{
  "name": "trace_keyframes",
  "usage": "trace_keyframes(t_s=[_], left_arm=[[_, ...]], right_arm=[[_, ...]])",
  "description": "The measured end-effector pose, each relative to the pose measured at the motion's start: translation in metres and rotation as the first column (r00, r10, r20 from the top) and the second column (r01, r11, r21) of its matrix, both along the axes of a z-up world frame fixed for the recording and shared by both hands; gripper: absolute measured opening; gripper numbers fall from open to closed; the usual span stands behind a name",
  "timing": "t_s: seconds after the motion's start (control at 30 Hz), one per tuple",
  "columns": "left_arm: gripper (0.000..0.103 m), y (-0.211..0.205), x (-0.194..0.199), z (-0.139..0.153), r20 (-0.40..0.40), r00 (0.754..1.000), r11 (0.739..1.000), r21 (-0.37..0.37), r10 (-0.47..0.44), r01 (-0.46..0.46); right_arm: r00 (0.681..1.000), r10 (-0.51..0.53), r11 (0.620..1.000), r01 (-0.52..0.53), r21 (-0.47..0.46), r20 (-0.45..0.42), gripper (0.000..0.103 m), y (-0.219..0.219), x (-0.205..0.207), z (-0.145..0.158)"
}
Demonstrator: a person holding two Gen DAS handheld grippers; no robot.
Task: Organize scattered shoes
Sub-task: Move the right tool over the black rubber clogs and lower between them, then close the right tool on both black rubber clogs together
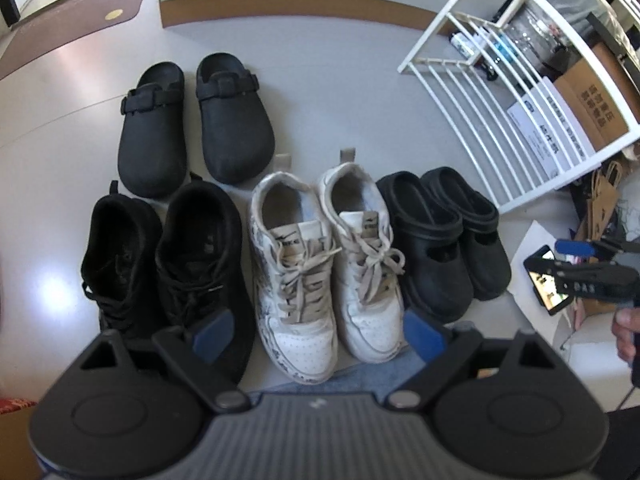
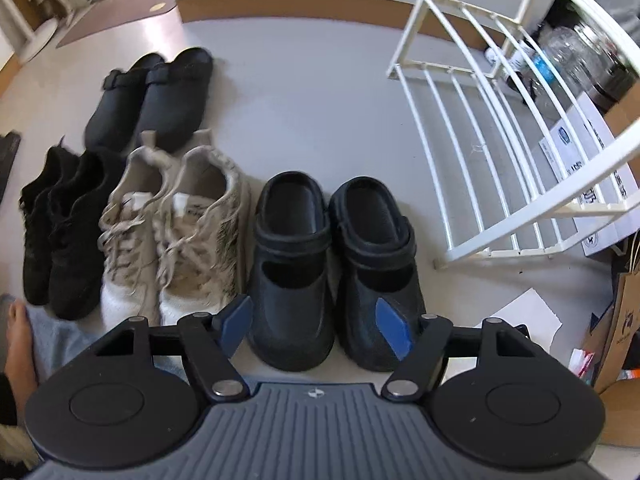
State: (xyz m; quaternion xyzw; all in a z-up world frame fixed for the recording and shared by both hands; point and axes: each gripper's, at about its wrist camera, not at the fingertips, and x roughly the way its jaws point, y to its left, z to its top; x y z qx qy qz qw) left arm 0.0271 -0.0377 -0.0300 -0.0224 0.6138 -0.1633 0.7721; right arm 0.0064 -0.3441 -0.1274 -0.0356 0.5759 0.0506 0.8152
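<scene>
Four pairs of shoes stand side by side on the pale floor. Black lace-up sneakers (image 1: pixel 168 264) are at the left, white sneakers (image 1: pixel 324 268) in the middle, black strap clogs (image 1: pixel 444 240) at the right. Black buckled clogs (image 1: pixel 192 120) sit behind them. My left gripper (image 1: pixel 318 334) hangs open above the toes of the white sneakers, holding nothing. My right gripper (image 2: pixel 316 324) is open over the toes of the black strap clogs (image 2: pixel 332 264), empty too. It also shows at the right edge of the left wrist view as the right gripper (image 1: pixel 592 272).
A white slatted rack (image 1: pixel 500 80) stands at the right, with boxes, bottles and paper bags behind it. A sheet of paper (image 2: pixel 524 316) lies on the floor by the rack. A brown mat (image 1: pixel 72 20) lies far left. A person's bare foot (image 2: pixel 18 340) is at the lower left.
</scene>
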Motion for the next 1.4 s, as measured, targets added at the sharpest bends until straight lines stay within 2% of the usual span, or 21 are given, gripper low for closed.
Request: trace_keyframes(t_s=[0.2, 0.37, 0.7, 1.03, 1.17, 1.2, 1.3, 1.4], left_arm=[[0.093, 0.007, 0.004, -0.015, -0.035, 0.999, 1.0, 0.023, 0.019, -0.018], [0.093, 0.011, 0.007, -0.022, -0.069, 0.997, 0.999, 0.018, 0.035, -0.034], [0.093, 0.004, 0.011, -0.02, -0.075, 0.997, 1.0, -0.007, 0.021, -0.022], [0.093, 0.011, 0.019, -0.031, -0.106, 0.993, 0.999, -0.006, 0.046, -0.047], [0.093, 0.024, 0.029, -0.034, -0.105, 0.989, 0.995, 0.008, 0.105, -0.104], [0.093, 0.025, 0.03, -0.034, -0.106, 0.988, 0.994, 0.008, 0.112, -0.112], [0.093, 0.023, 0.03, -0.035, -0.113, 0.988, 0.994, 0.004, 0.107, -0.107], [0.093, 0.019, 0.029, -0.037, -0.128, 0.988, 0.996, -0.005, 0.09, -0.091]], right_arm=[[0.999, -0.007, 0.999, 0.009, 0.032, -0.035, 0.067, -0.011, 0.007, -0.03], [0.999, -0.016, 0.999, 0.018, 0.034, -0.036, 0.067, -0.013, 0.014, -0.053], [0.999, -0.038, 0.999, 0.038, 0.014, -0.028, 0.067, -0.026, 0.028, -0.102], [0.999, -0.033, 0.999, 0.033, 0.033, -0.005, 0.066, -0.029, 0.031, -0.135], [0.998, -0.057, 0.996, 0.056, 0.074, 0.011, 0.062, -0.034, 0.037, -0.143], [0.998, -0.063, 0.995, 0.061, 0.084, 0.015, 0.058, -0.036, 0.039, -0.144], [0.996, -0.082, 0.99, 0.078, 0.116, 0.026, 0.05, -0.041, 0.043, -0.149], [0.998, -0.055, 0.992, 0.051, 0.111, 0.032, 0.05, -0.037, 0.042, -0.149]])
